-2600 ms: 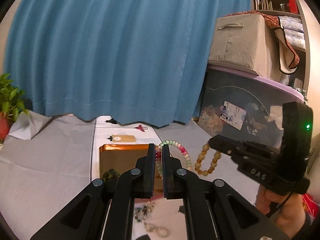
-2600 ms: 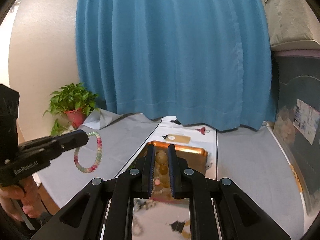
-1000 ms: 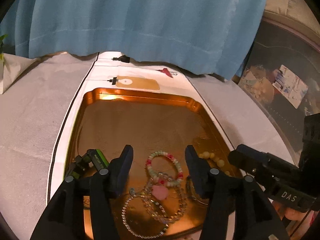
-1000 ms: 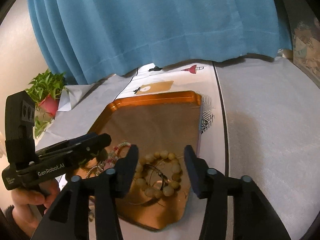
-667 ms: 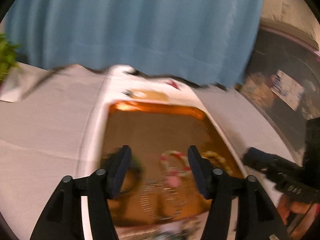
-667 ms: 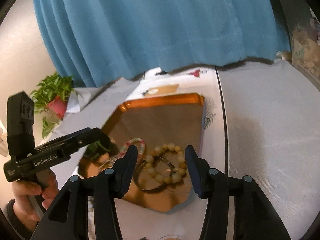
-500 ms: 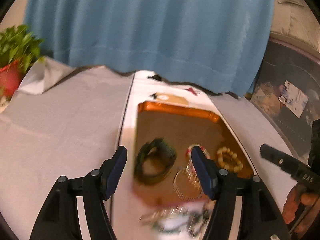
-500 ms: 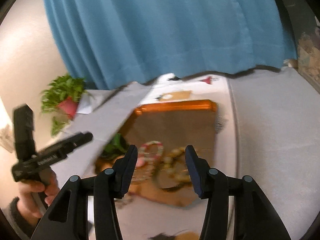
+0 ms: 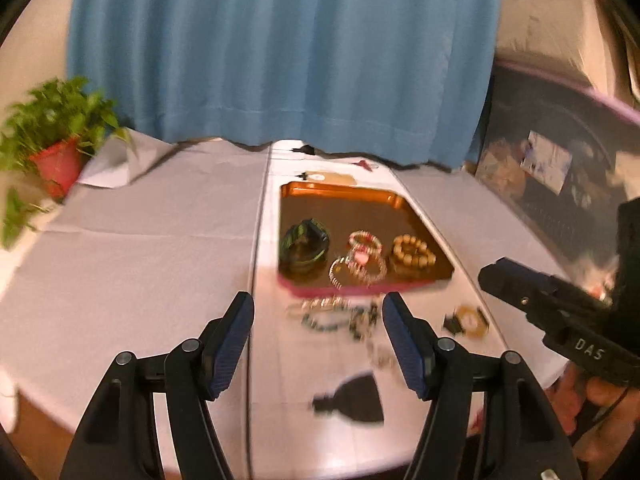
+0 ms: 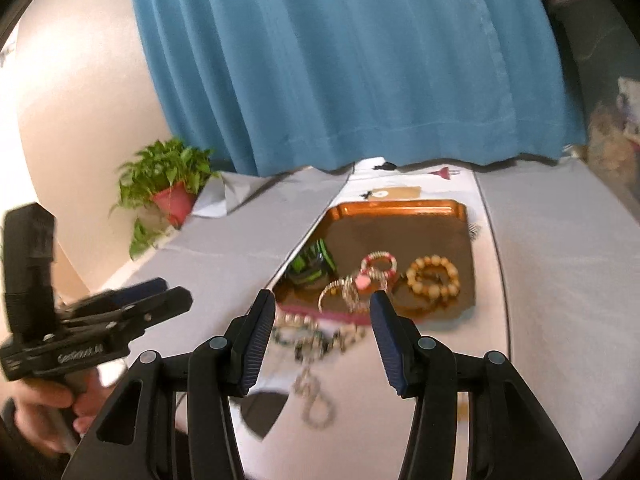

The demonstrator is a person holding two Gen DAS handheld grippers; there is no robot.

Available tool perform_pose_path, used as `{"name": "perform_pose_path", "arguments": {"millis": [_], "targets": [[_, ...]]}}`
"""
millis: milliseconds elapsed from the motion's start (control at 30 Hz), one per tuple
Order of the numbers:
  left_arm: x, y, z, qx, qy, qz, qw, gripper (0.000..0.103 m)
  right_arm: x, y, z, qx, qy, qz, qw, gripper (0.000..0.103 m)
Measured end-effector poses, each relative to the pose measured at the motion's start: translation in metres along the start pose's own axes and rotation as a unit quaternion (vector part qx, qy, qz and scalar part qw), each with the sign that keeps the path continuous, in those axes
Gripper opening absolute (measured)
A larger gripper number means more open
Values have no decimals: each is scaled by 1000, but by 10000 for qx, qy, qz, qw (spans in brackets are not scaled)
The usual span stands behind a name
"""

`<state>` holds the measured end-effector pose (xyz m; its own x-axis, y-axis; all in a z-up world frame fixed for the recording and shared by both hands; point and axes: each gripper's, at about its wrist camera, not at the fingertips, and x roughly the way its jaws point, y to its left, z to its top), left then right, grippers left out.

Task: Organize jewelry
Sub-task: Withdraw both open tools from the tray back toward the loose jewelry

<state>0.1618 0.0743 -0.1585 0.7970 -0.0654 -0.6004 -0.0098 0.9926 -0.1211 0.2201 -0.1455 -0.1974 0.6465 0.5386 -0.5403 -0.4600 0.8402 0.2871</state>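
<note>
Left wrist view: left gripper (image 9: 318,338) has jaws apart, nothing between the pads; it hangs above the near edge of the table (image 9: 132,264), which is covered in white cloth. Copper tray (image 9: 340,194) lies ahead, just right of the cloth's dark seam. On the tray, along its near side: green bracelet (image 9: 305,245) at left, pink-and-white bead bracelet (image 9: 364,241) in the middle, tan bead bracelet (image 9: 413,255) at right, all apart from one another; thin chains (image 9: 357,270) lie just in front of the pink one, touching it. Loose jewelry (image 9: 334,316) lies on the cloth just before the tray's near rim, blurred; single pieces cannot be told apart. Right gripper (image 9: 496,278) enters from the right, a hand (image 9: 588,400) on its grip. Right wrist view: right gripper (image 10: 322,316) also stands with jaws apart and empty, over the loose jewelry (image 10: 316,338). Tray (image 10: 396,208) sits beyond, carrying the same three bracelets. Left gripper (image 10: 168,298) is at lower left, held by a hand (image 10: 44,406). Potted plant (image 10: 168,184) stands at the table's far left edge; blue curtain (image 10: 340,60) hangs behind.
</note>
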Motion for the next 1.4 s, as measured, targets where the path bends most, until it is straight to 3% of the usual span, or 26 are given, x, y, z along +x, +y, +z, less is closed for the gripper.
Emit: {"name": "perform_pose_path", "arguments": {"millis": [133, 300, 433, 600, 867, 1233, 1300, 1400], "targets": [[-48, -13, -3, 21, -103, 73, 9999, 65, -41, 25, -9, 19, 101, -452, 9989, 51], [-92, -33, -3, 63, -101, -58, 9999, 71, -98, 55, -12, -114, 37, -680, 9976, 70], [-122, -47, -4, 148, -330, -107, 9993, 78, -139, 80, -11, -328, -113, -700, 9969, 70], [-143, -49, -5, 131, -399, -181, 9990, 79, -175, 98, -9, -349, -379, -666, 9965, 70], [-156, -51, -7, 173, -438, -171, 9987, 82, -187, 102, -8, -317, -424, -524, 9972, 70], [-122, -44, -7, 437, -448, -259, 9977, 84, -162, 84, -4, -183, -299, -452, 9984, 70], [-112, -40, -6, 409, -464, -333, 9975, 82, -151, 79, -2, -224, -281, -422, 9985, 70], [-86, -33, -3, 401, -303, -469, 9976, 71, -132, 66, 3, -146, -254, -344, 9990, 70]]}}
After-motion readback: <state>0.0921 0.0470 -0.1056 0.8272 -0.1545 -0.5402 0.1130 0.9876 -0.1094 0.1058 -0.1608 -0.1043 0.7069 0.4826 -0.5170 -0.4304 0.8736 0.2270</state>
